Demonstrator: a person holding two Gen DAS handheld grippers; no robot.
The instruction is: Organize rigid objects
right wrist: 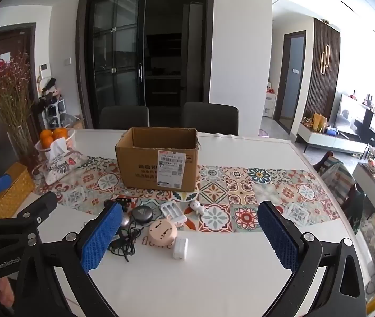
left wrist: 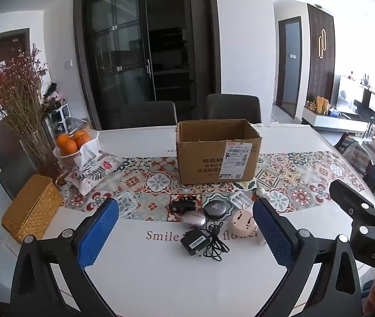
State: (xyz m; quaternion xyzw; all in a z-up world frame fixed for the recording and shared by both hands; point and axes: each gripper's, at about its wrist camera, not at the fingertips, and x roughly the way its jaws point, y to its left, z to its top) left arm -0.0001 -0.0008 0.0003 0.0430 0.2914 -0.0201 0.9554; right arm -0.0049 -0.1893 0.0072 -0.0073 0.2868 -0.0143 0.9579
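An open cardboard box (left wrist: 218, 152) (right wrist: 158, 159) stands on the patterned runner. In front of it lie small items: a black power adapter with cable (left wrist: 195, 241), a grey oval mouse (left wrist: 193, 219), a round black case (left wrist: 214, 208) (right wrist: 142, 214), a pink round device (left wrist: 240, 219) (right wrist: 162, 233), a white battery charger (left wrist: 240, 199) (right wrist: 173, 211), a white block (right wrist: 180, 248) and a small white figurine (right wrist: 196, 207). My left gripper (left wrist: 186, 233) hovers open above the near table edge, facing the items. My right gripper (right wrist: 190, 235) is open too, nothing between its fingers.
At the left stand a woven yellow box (left wrist: 31, 207), a floral tissue pouch (left wrist: 92, 169), a basket of oranges (left wrist: 75, 142) and a vase of dried flowers (left wrist: 22, 100). Two dark chairs (left wrist: 232, 108) stand behind the white table (left wrist: 161, 277). Another chair (right wrist: 343, 182) is at the right.
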